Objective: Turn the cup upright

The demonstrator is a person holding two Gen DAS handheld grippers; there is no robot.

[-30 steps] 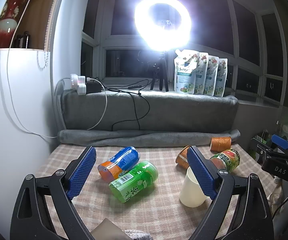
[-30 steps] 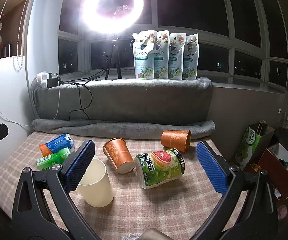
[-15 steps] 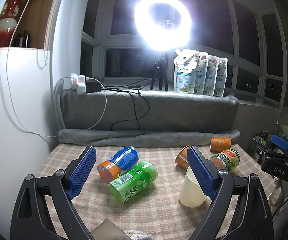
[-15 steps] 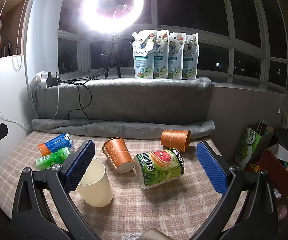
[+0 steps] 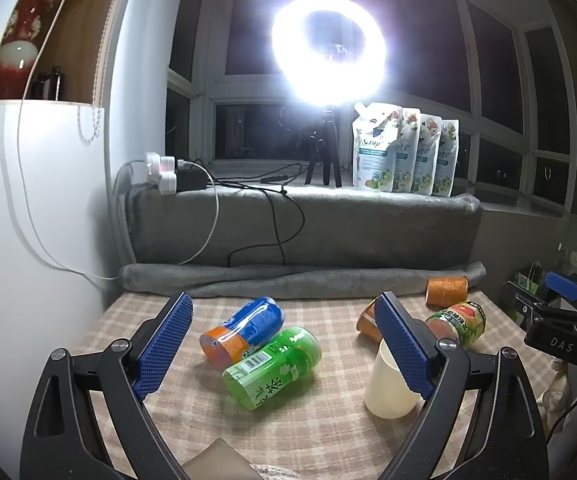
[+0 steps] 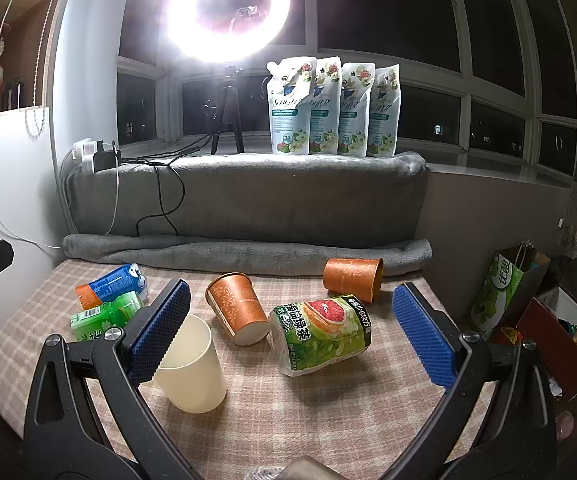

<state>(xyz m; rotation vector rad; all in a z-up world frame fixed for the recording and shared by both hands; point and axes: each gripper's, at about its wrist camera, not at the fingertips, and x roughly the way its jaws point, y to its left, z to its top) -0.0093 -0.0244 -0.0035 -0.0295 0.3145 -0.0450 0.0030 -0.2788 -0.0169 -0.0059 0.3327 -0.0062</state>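
Both tongs spread wide and holding nothing, left gripper [image 5: 284, 344] over the lying green bottle [image 5: 272, 362], right gripper [image 6: 292, 334] over the checked table [image 6: 308, 412] where two orange cups [image 6: 238, 308] lie tipped beside an upright cream cup [image 6: 190, 366].

Bare checked cloth [image 6: 296, 408] lies nearest; cream cup [image 6: 190, 364] and grapefruit bottle [image 6: 322, 334] crowd the orange cup [image 6: 238, 308].

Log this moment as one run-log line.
left gripper: open, empty | right gripper: open, empty | cream cup: upright | two orange cups: on sides | flip: not yet started
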